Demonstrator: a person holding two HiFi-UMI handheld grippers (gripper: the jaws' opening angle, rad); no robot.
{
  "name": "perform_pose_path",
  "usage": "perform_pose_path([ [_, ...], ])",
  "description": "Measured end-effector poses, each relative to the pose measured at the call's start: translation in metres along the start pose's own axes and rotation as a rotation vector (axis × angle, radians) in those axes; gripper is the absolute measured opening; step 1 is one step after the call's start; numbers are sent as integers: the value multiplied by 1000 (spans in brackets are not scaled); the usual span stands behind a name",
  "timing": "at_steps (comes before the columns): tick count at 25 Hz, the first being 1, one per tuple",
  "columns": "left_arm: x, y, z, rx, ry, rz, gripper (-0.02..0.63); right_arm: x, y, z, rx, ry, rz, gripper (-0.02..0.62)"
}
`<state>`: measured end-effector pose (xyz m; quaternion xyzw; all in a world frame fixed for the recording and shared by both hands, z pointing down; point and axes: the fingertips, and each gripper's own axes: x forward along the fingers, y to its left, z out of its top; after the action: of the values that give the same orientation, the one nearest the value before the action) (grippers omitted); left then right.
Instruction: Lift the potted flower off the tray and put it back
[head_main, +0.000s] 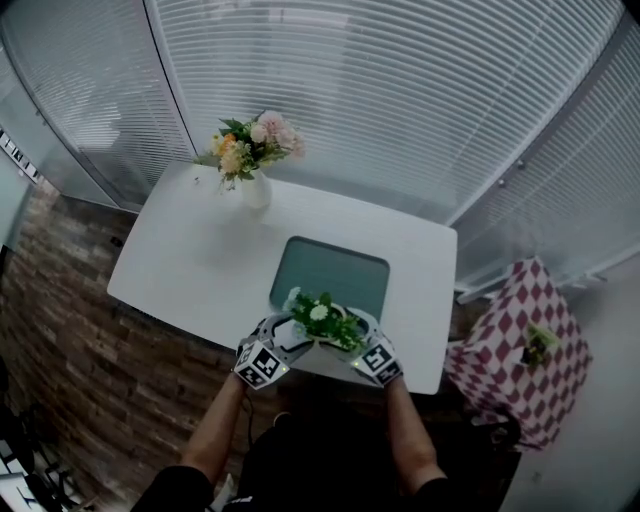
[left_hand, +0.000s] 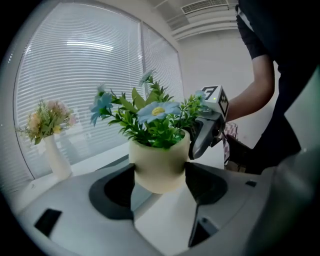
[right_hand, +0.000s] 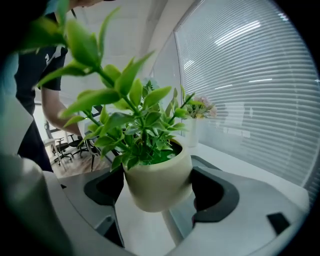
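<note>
The potted flower (head_main: 322, 321) is a cream pot (left_hand: 159, 165) with green leaves and pale blue blooms. It hangs in the air above the table's near edge, off the dark teal tray (head_main: 331, 273). My left gripper (left_hand: 159, 175) is shut on the pot from one side. From the opposite side my right gripper (right_hand: 158, 182) is shut on the same pot (right_hand: 158, 181), which tilts slightly. In the head view both grippers, left (head_main: 283, 340) and right (head_main: 352, 345), meet under the leaves.
A white vase of pink and orange flowers (head_main: 250, 155) stands at the far left of the white table (head_main: 190, 260). A red-checked stool (head_main: 520, 345) with a small plant sits to the right. Window blinds run behind the table.
</note>
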<state>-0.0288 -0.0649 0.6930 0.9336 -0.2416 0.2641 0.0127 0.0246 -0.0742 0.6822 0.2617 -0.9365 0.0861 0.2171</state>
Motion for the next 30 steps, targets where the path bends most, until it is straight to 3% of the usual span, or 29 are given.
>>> perform_pose_path([
  [6, -23, -24, 6, 8, -24, -8, 301, -21, 30, 8, -51, 23, -5, 417],
  [10, -35, -39, 10, 27, -34, -17, 301, -28, 47, 11, -11, -33, -30, 417],
  [20, -72, -82, 8, 3, -41, -39, 302, -55, 99, 10, -28, -6, -34, 417],
  [30, -107, -104, 12, 46, -65, -35, 302, -68, 139, 12, -33, 10, -38, 416],
])
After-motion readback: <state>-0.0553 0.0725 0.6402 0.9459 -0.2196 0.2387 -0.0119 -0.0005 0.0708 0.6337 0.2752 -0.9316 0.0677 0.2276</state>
